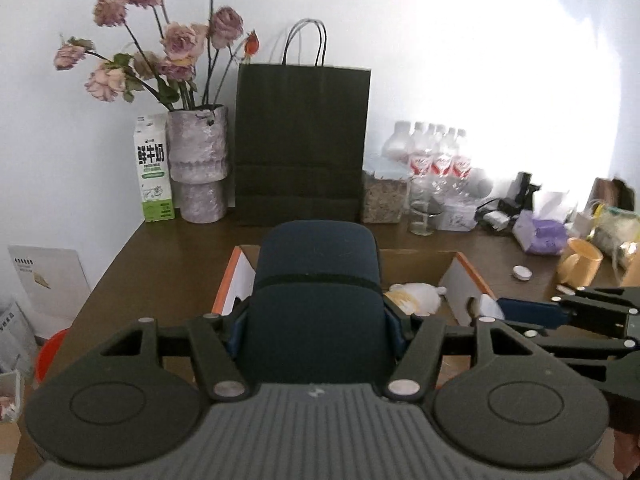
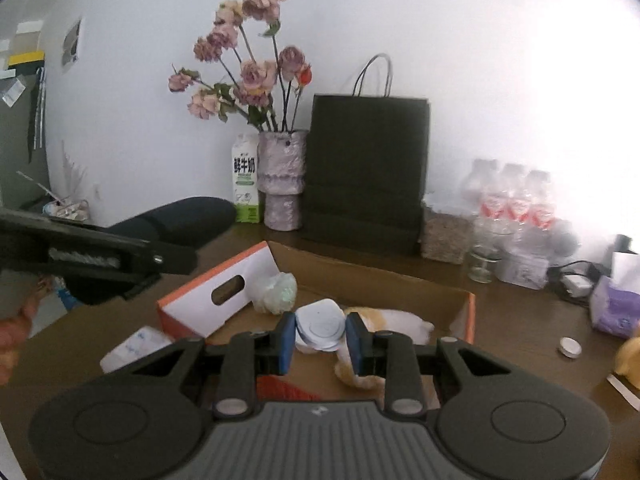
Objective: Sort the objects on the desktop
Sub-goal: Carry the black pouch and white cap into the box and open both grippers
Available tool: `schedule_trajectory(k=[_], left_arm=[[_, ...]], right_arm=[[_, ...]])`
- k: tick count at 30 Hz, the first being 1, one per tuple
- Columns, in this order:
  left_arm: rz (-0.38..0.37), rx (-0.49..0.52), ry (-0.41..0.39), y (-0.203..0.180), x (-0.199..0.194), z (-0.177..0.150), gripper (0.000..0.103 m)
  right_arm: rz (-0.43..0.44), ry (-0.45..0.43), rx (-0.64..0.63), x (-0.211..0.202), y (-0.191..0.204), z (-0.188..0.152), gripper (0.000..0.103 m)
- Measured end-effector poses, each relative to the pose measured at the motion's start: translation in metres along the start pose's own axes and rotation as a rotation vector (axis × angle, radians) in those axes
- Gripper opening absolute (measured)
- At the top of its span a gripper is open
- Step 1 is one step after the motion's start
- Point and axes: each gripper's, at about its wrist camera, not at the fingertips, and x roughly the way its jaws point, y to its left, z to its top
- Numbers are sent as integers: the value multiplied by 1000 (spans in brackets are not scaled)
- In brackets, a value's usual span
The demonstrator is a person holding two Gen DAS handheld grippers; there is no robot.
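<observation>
My left gripper [image 1: 316, 328] is shut on a dark blue rounded case [image 1: 316, 280] and holds it above the open cardboard box [image 1: 460, 276]; case and gripper also show at the left of the right wrist view [image 2: 180, 220]. My right gripper [image 2: 321, 342] is shut on a white round flat object [image 2: 322, 326] over the box [image 2: 466, 308]; it shows at the right of the left wrist view [image 1: 520, 312]. Inside the box lie an orange-and-white soft toy [image 2: 384, 318] and a crumpled white-green bag [image 2: 278, 286].
At the back of the brown desk [image 1: 172, 264] stand a milk carton [image 1: 154, 168], a vase of dried roses [image 1: 198, 160], a black paper bag [image 1: 302, 140] and water bottles [image 1: 432, 156]. A purple tissue pack [image 2: 616, 308], a small white disc [image 2: 570, 347], a yellow cup [image 1: 580, 266] lie right.
</observation>
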Motion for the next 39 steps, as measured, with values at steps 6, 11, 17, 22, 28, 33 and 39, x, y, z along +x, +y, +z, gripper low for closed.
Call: schedule_trajectory(k=[6, 11, 17, 22, 28, 33, 39], left_arm=[[27, 15, 97, 5, 57, 9, 63], [40, 5, 183, 13, 99, 1, 63], [37, 16, 263, 18, 133, -11, 63], [30, 43, 287, 13, 145, -19, 63], [38, 70, 296, 9, 142, -24, 63], [45, 69, 287, 8, 142, -23, 67], [68, 58, 223, 14, 123, -12, 89]], right_arm=[[57, 144, 37, 67, -9, 21, 26], [74, 262, 52, 119, -13, 18, 26], [88, 361, 48, 157, -15, 4, 26], [83, 412, 46, 174, -21, -2, 26], [78, 428, 10, 176, -21, -3, 26], [58, 428, -9, 174, -19, -2, 28], [38, 403, -31, 163, -16, 1, 70]])
